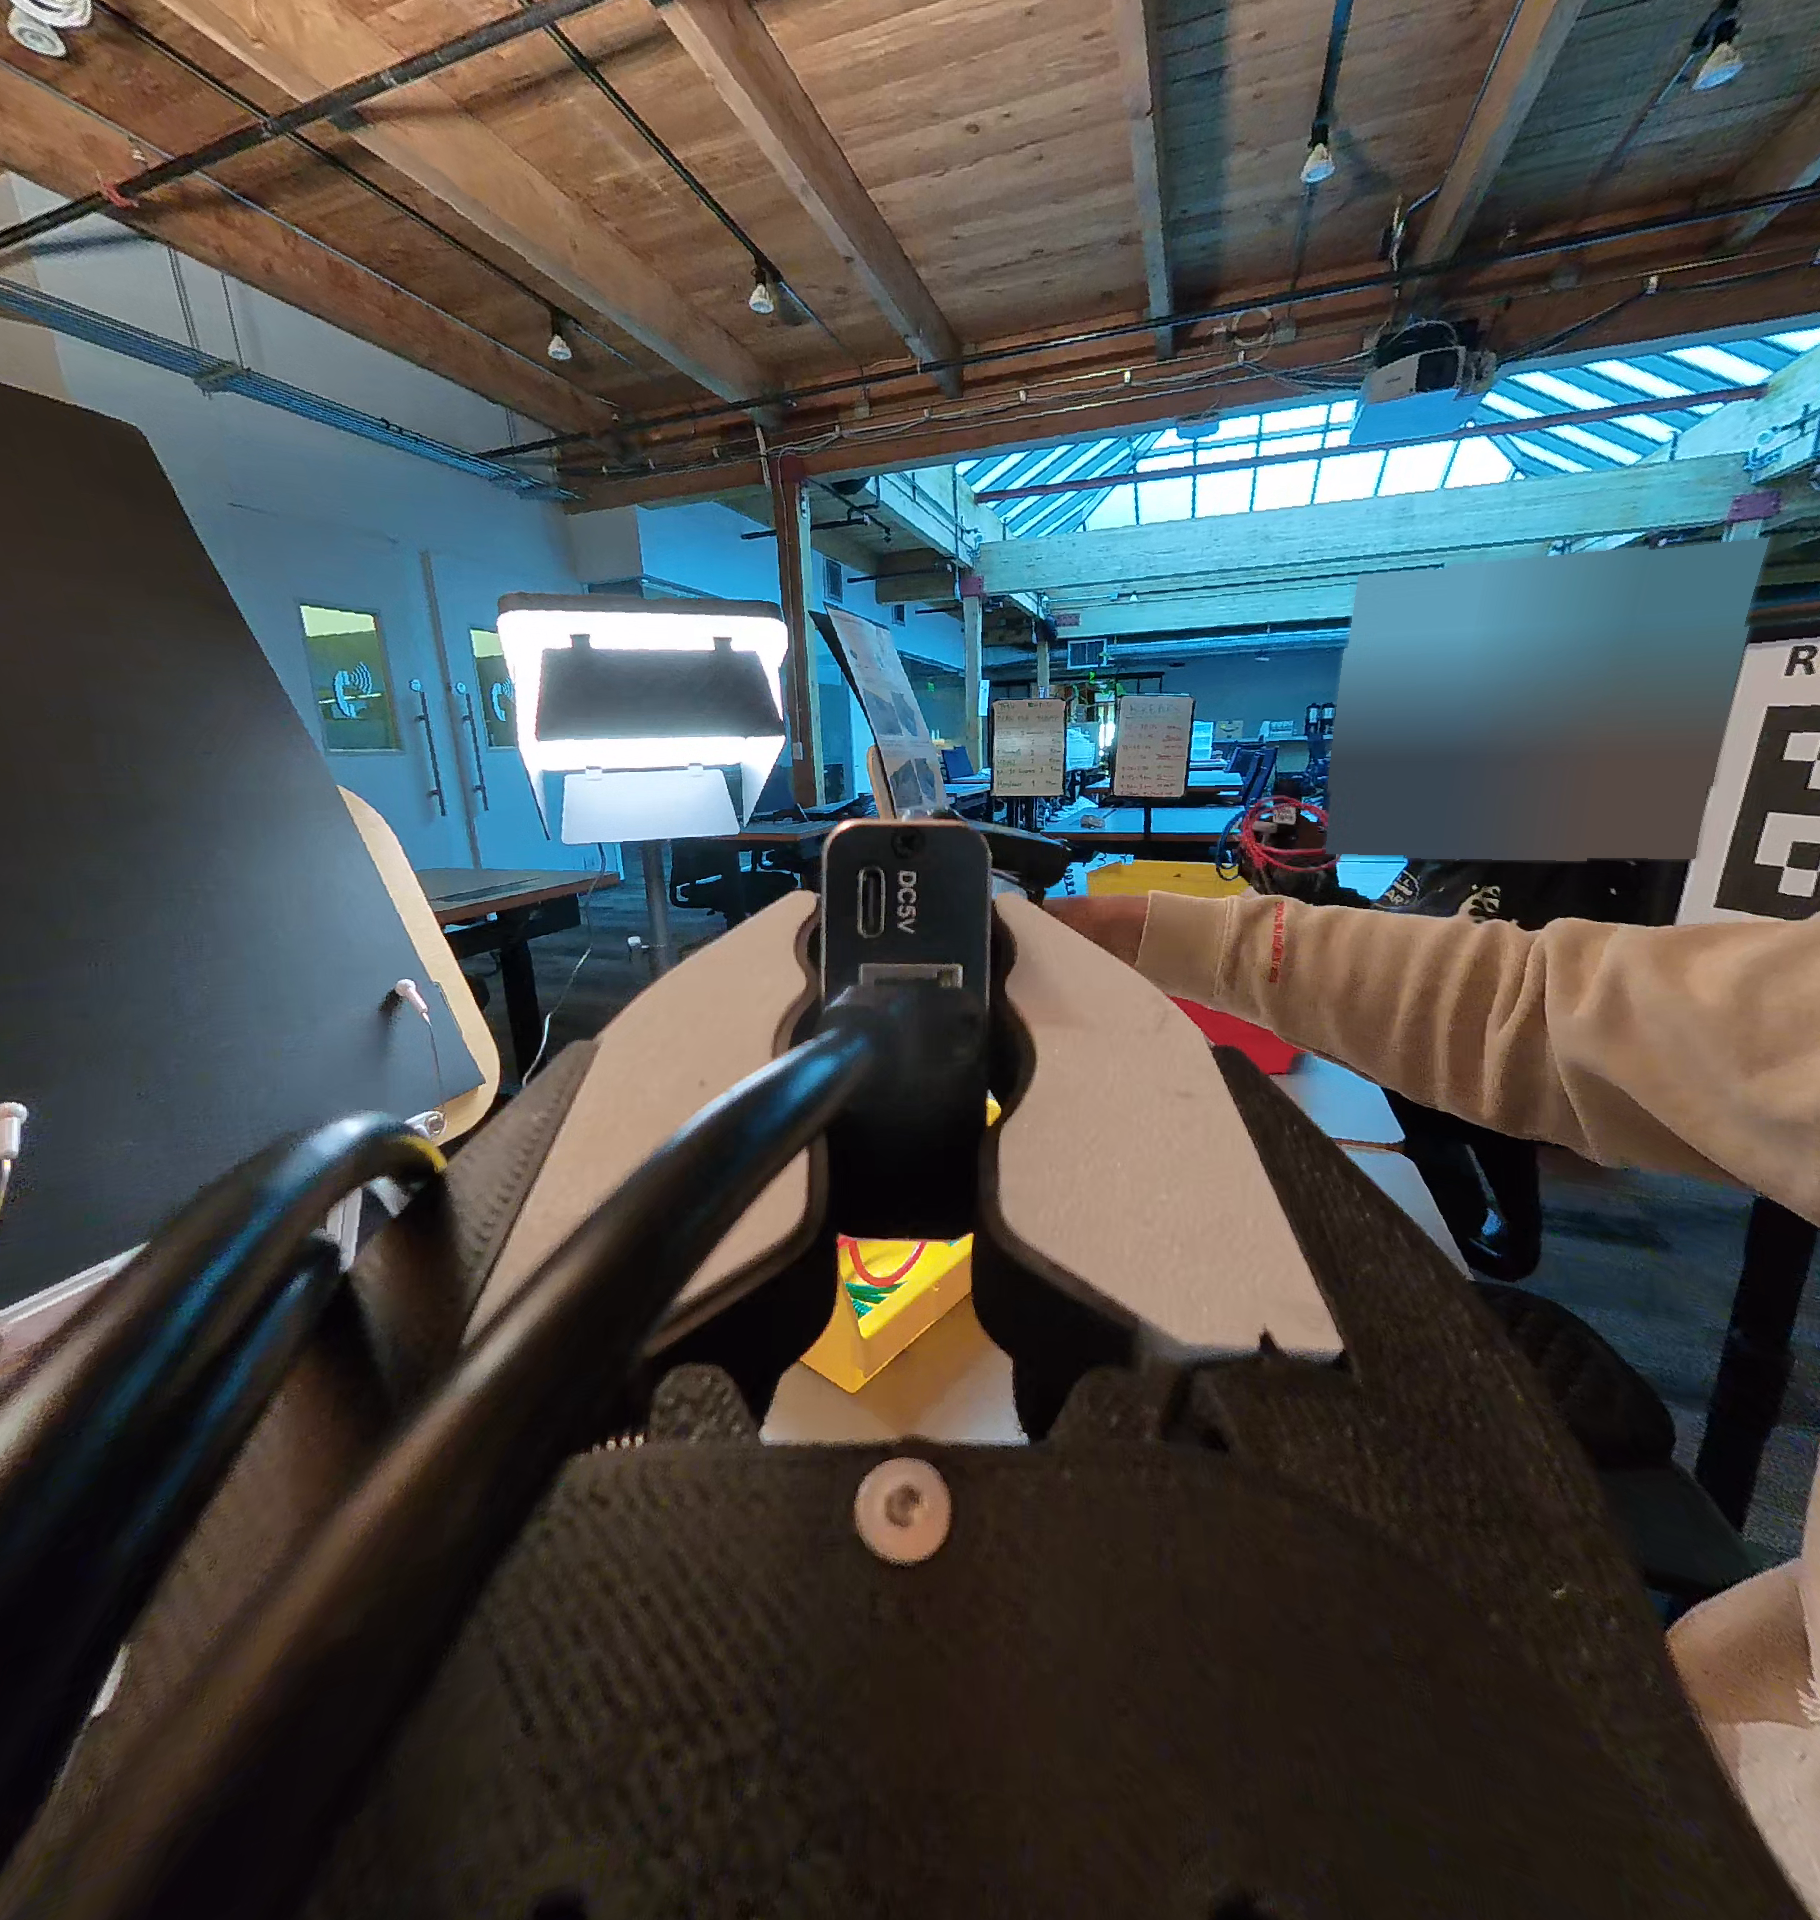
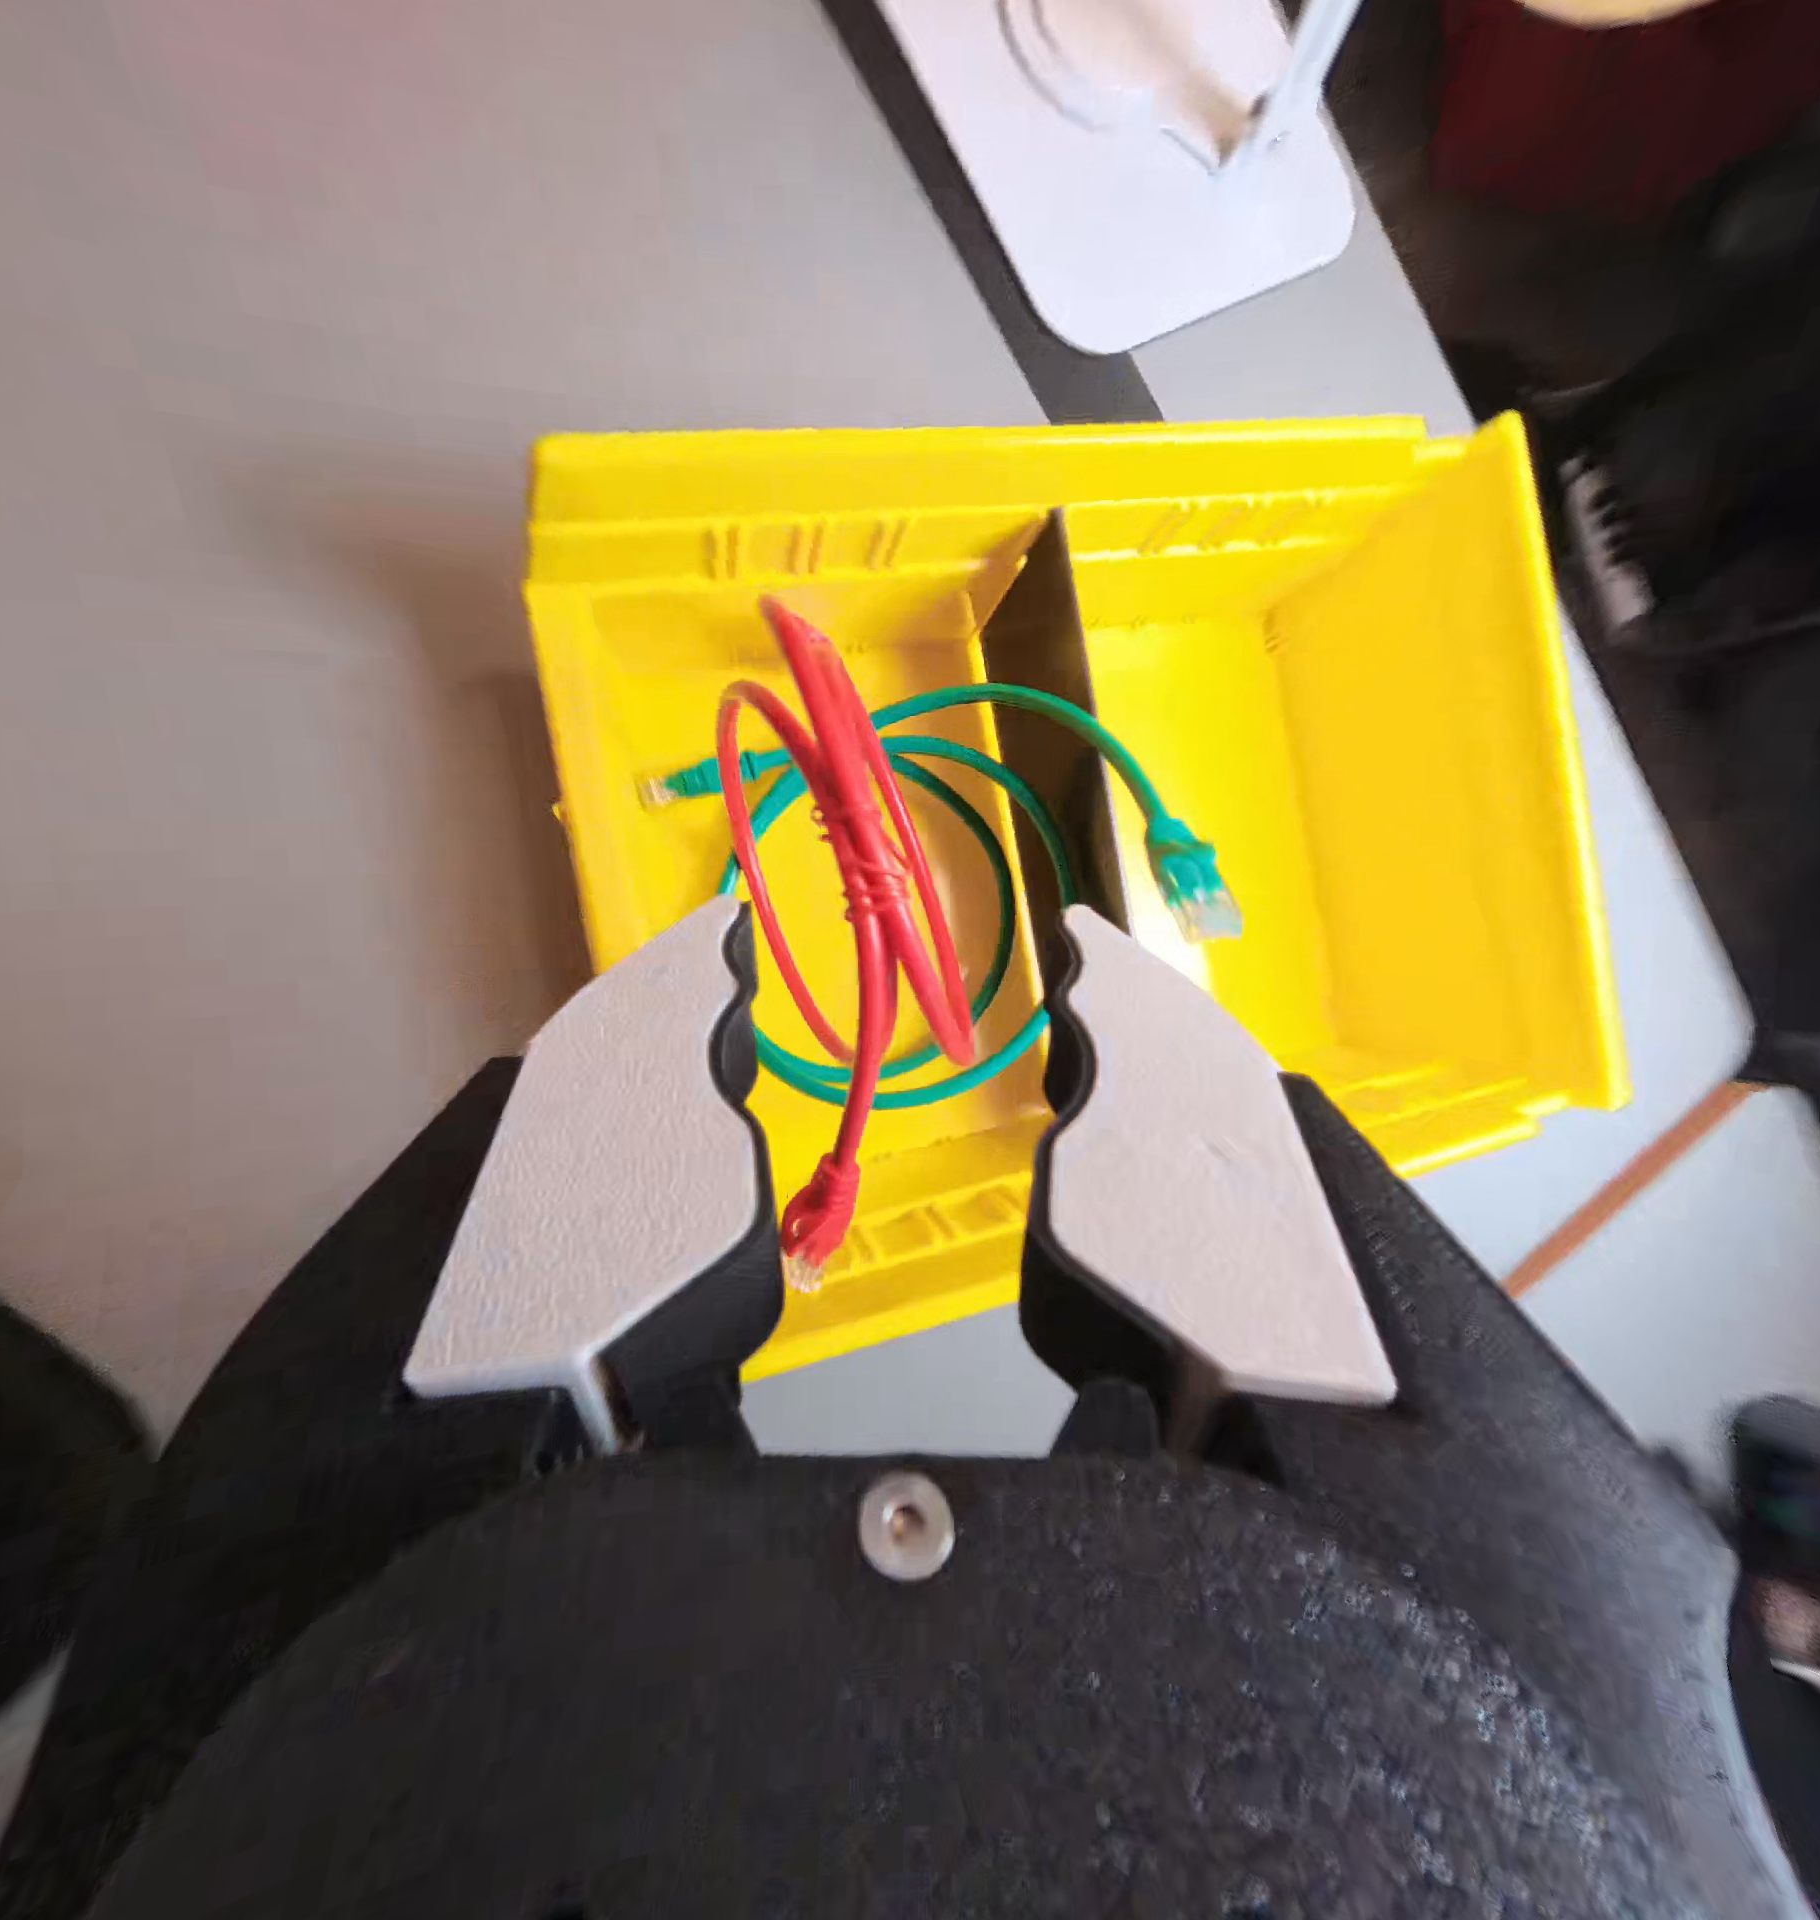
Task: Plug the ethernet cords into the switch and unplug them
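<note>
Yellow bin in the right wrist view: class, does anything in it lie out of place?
Yes. The green cord is coiled in the left compartment of the yellow bin, but one end crosses the divider, so its plug lies in the right compartment.

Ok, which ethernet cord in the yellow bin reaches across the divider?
The green cord: its plug lies in the right compartment, while the red cord stays in the left.

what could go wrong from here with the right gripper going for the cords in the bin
The red cord is coiled and tied, lying across the green cord in the yellow bin, so lifting one may drag the other out. The right gripper is open above the coil, not a plug, so the grasp may suit plugging poorly. The switch, clamped in the left gripper with a black cable attached, may snag.
</note>
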Demonstrator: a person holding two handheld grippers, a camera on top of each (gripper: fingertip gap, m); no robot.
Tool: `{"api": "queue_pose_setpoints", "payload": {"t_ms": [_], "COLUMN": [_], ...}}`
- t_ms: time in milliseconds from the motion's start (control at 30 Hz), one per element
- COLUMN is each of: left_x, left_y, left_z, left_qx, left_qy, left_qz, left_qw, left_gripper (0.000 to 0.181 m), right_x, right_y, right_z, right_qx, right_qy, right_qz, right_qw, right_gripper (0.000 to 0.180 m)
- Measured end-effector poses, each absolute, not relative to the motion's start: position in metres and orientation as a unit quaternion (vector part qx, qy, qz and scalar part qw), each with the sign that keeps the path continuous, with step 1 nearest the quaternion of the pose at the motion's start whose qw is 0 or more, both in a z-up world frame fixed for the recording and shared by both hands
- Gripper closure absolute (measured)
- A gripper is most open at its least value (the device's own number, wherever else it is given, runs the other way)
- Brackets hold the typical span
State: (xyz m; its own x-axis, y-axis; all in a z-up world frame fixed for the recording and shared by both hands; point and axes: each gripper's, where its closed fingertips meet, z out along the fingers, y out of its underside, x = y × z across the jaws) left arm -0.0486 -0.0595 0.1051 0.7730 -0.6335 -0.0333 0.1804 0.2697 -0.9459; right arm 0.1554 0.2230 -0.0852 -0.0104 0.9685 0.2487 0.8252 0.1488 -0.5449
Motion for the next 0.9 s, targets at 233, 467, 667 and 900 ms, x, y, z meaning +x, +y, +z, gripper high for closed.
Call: {"api": "queue_pose_setpoints", "payload": {"t_ms": [233,467,667,900], "left_x": [-0.038,-0.041,-0.040,-0.039], "left_y": [-0.059,-0.058,-0.058,-0.058], "left_z": [0.100,0.099,0.098,0.096], "left_qx": [-0.551,-0.553,-0.555,-0.557], "left_qy": [0.225,0.228,0.233,0.234], "left_qz": [-0.254,-0.247,-0.244,-0.241], "left_qw": [0.762,0.763,0.761,0.760], "left_gripper": [0.154,0.154,0.154,0.154], "right_x": [0.132,0.131,0.147,0.151], "right_y": [0.225,0.228,0.234,0.243], "right_z": [-0.099,-0.060,-0.120,-0.114], "right_qx": [-0.565,-0.624,-0.590,-0.614], "right_qy": [-0.760,-0.732,-0.774,-0.759], "right_qz": [-0.033,0.075,-0.066,-0.038], "right_qw": [0.321,0.263,0.218,0.214], "right_gripper": [0.180,0.180,0.130,0.166]}}
